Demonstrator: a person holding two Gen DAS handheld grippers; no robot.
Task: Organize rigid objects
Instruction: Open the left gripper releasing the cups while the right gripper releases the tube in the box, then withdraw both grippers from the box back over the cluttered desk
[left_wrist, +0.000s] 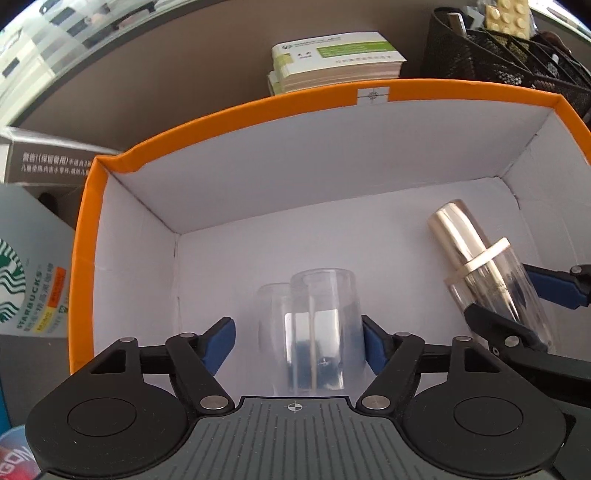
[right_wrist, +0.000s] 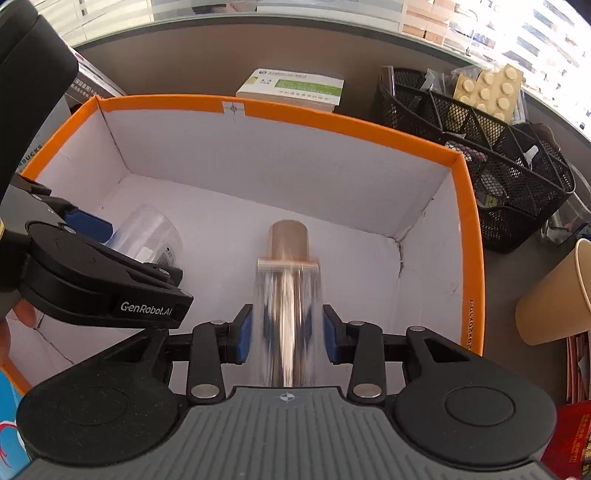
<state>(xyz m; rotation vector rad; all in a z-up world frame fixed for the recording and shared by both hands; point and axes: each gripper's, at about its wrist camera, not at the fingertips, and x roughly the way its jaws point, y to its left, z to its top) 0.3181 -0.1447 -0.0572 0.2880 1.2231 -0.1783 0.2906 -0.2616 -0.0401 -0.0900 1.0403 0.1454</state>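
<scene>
An orange-rimmed white box (left_wrist: 236, 110) (right_wrist: 332, 118) fills both views. My left gripper (left_wrist: 297, 341) is open inside it, its blue pads either side of a clear plastic container (left_wrist: 317, 332); the right pad touches it and the left pad stands apart. The container also shows in the right wrist view (right_wrist: 147, 232). My right gripper (right_wrist: 288, 332) is shut on a clear bottle with a gold cap (right_wrist: 288, 295), held over the box's floor. This bottle also shows at the right of the left wrist view (left_wrist: 480, 266).
A stack of green-and-white cards (left_wrist: 336, 59) (right_wrist: 291, 88) lies behind the box. A black mesh organizer (right_wrist: 480, 147) (left_wrist: 509, 55) stands at the back right, a brown paper cup (right_wrist: 554, 291) at the right. A Starbucks box (left_wrist: 29, 288) is at the left.
</scene>
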